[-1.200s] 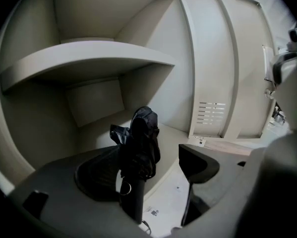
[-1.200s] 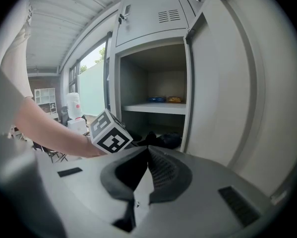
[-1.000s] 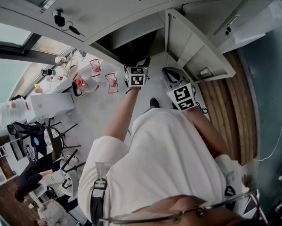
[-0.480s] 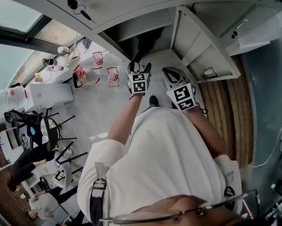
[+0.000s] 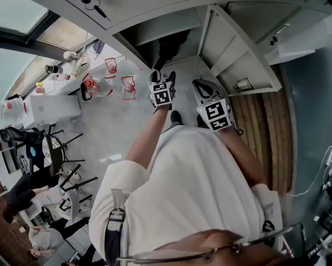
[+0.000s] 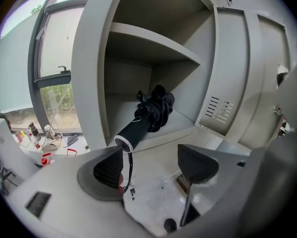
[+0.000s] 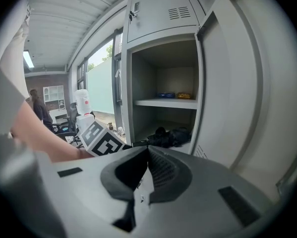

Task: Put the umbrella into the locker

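Observation:
A black folded umbrella (image 6: pixel 155 110) lies on the floor of the lower compartment of the open grey locker (image 6: pixel 153 38), its handle end and strap sticking out over the edge. My left gripper (image 6: pixel 153 167) is open just in front of that handle, jaws wide apart and holding nothing. In the head view the umbrella (image 5: pixel 168 49) shows as a dark shape inside the locker, above the left gripper (image 5: pixel 162 77). My right gripper (image 7: pixel 147 170) is shut and empty, beside the left one (image 5: pixel 202 86). The right gripper view also shows the umbrella (image 7: pixel 170 135) inside the compartment.
The locker door (image 5: pixel 232 49) stands swung open at the right. On the upper shelf sit small blue and yellow items (image 7: pixel 170 95). A white table (image 5: pixel 107 82) with red-and-white objects stands left; chairs and people are further off. Wooden flooring (image 5: pixel 265 121) runs right.
My left gripper has drawn back slightly from the locker opening, with the umbrella left resting inside. The right gripper has barely moved.

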Motion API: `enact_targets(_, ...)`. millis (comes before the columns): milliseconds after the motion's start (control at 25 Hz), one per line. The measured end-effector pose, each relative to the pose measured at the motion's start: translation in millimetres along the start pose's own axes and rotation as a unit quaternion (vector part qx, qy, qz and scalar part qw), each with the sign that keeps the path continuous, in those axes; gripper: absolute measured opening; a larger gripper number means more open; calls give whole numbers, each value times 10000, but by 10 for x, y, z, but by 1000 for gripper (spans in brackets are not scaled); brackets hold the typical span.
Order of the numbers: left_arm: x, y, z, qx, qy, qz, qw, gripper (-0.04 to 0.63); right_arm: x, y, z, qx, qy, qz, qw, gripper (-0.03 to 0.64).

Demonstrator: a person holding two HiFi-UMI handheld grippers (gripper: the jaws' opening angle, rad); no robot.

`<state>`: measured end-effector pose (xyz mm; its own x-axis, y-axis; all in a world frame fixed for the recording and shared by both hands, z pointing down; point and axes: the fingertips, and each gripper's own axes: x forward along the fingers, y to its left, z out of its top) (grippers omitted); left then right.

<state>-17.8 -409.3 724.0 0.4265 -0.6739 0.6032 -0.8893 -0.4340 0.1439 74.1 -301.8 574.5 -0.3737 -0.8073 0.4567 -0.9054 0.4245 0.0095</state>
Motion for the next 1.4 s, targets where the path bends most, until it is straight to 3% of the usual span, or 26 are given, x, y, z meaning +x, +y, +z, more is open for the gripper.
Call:
enact_targets(200, 95, -181, 76, 61, 25, -97, 9999, 298, -4, 15, -51, -15, 54, 65, 10000, 6)
enact_targets(560, 403, -351, 310, 170, 39, -441, 9989, 298, -92, -118, -92, -103, 77, 86, 9999, 6)
enact_targets(800, 412, -322, 314, 254, -73, -370, 9990, 298, -143, -168, -118, -214, 23, 318, 9993, 6)
enact_targets(1280, -514, -456, 338, -62, -789, -299, 9964, 296, -271, 27, -197, -482, -165, 1166, 9919, 6)
enact_targets(1400, -860, -491, 364, -129, -1080, -283, 9937, 230, -255, 133, -221, -499, -204, 1351, 9894, 6)
